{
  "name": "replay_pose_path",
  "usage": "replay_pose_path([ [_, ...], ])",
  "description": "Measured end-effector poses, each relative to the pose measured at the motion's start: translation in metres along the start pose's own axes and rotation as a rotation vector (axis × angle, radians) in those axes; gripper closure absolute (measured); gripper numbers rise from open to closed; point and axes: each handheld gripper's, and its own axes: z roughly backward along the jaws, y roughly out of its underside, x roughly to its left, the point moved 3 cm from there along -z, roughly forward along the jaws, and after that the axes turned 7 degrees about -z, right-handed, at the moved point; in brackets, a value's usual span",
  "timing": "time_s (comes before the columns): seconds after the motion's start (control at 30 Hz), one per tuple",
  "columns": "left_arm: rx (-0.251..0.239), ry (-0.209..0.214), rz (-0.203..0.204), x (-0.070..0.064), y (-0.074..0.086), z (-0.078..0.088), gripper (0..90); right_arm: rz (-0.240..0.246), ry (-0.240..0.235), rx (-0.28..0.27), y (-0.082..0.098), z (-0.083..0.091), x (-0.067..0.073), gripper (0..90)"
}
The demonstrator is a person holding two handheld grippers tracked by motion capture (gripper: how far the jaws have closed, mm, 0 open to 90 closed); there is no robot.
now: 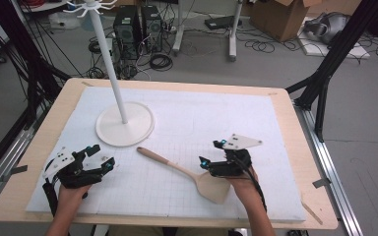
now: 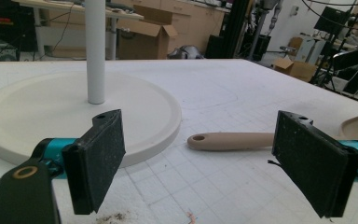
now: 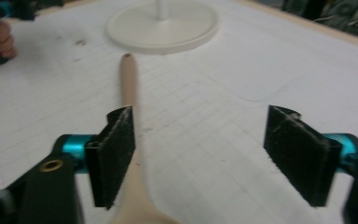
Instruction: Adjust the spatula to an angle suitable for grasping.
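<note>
A pale wooden spatula (image 1: 182, 170) lies flat on the white gridded mat (image 1: 256, 123), handle toward the stand and blade toward the front edge. My right gripper (image 1: 211, 152) hovers just right of the blade end and is open. In the right gripper view (image 3: 200, 158) the spatula (image 3: 129, 88) runs beneath the left-hand jaw, and nothing sits between the pads. My left gripper (image 1: 102, 156) rests at the mat's front left, open and empty. Seen from the left gripper (image 2: 200, 168), the spatula's handle (image 2: 233, 140) lies a short way ahead.
A white stand with a round base (image 1: 138, 125) and a tall pole (image 1: 109, 59) stands at the mat's back left; the base (image 2: 140, 107) lies close ahead of the left gripper. The wooden tabletop (image 1: 305, 162) frames the mat. Boxes, cables and black frame legs lie beyond the table.
</note>
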Motion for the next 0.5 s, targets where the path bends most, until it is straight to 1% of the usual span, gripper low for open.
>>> replay_pose_path([
  [0.07, 0.0, 0.0, -0.002, 0.0, 0.0, 0.0, 17.4, -0.034, 0.003, -0.027, 0.008, 0.01, -0.008, 15.8],
  [0.13, 0.003, 0.002, -0.008, 0.0, 0.0, 0.0, 17.3, -0.041, 0.01, -0.04, 0.016, 0.017, -0.013, 15.8],
  [0.2, 0.002, -0.002, -0.003, 0.0, 0.0, 0.0, 17.3, -0.052, 0.051, -0.031, 0.023, 0.023, -0.017, 15.8],
  [0.3, -0.001, -0.005, -0.004, 0.0, 0.0, 0.0, 17.4, -0.053, 0.069, -0.041, 0.027, 0.028, -0.021, 15.8],
  [0.33, -0.001, -0.004, -0.004, 0.0, 0.0, 0.0, 17.4, -0.055, 0.085, -0.049, 0.028, 0.03, -0.022, 15.8],
  [0.37, -0.001, -0.003, -0.003, 0.0, 0.0, 0.0, 17.3, -0.034, 0.114, -0.069, 0.029, 0.032, -0.024, 15.8],
  [0.47, 0.0, -0.005, -0.002, 0.0, 0.0, 0.0, 17.4, -0.029, 0.121, -0.08, 0.028, 0.035, -0.022, 15.8],
  [0.5, 0.004, -0.004, -0.008, 0.0, 0.0, 0.001, 17.4, -0.021, 0.123, -0.085, 0.027, 0.036, -0.022, 15.8],
])
